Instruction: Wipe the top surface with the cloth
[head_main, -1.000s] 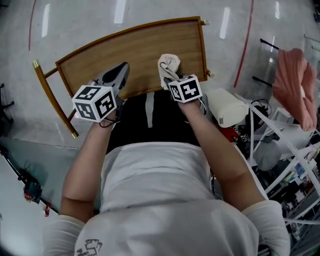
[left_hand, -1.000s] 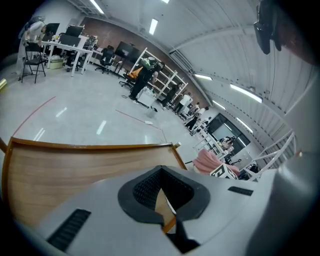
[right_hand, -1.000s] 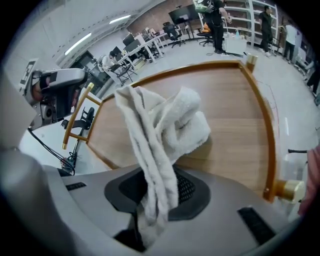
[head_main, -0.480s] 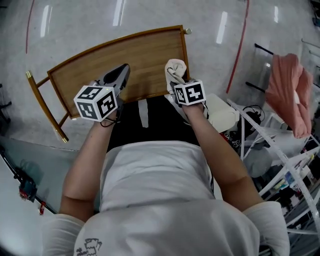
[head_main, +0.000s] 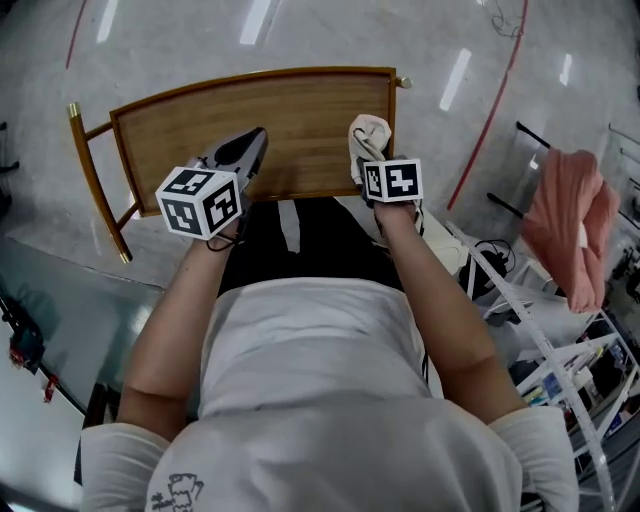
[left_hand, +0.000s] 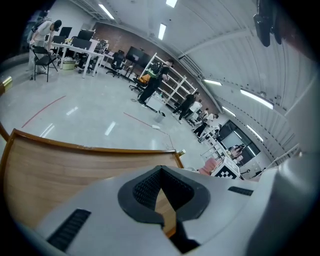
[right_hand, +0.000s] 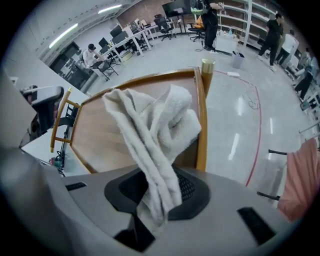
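Wooden top surface (head_main: 300, 115) fills the head view, with the cloth (head_main: 368, 135) over its right end. In the left gripper view, the left gripper (left_hand: 160, 189) has its jaws nearly together, nothing between them. In the right gripper view, the right gripper (right_hand: 152, 197) clamps the bunched white cloth.

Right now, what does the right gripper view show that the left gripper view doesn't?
Only the right gripper view shows the white cloth, pinched in the right claw. Only the left gripper view shows the left claw, shut with nothing in it. Both show the wooden top surface ahead of the claws.
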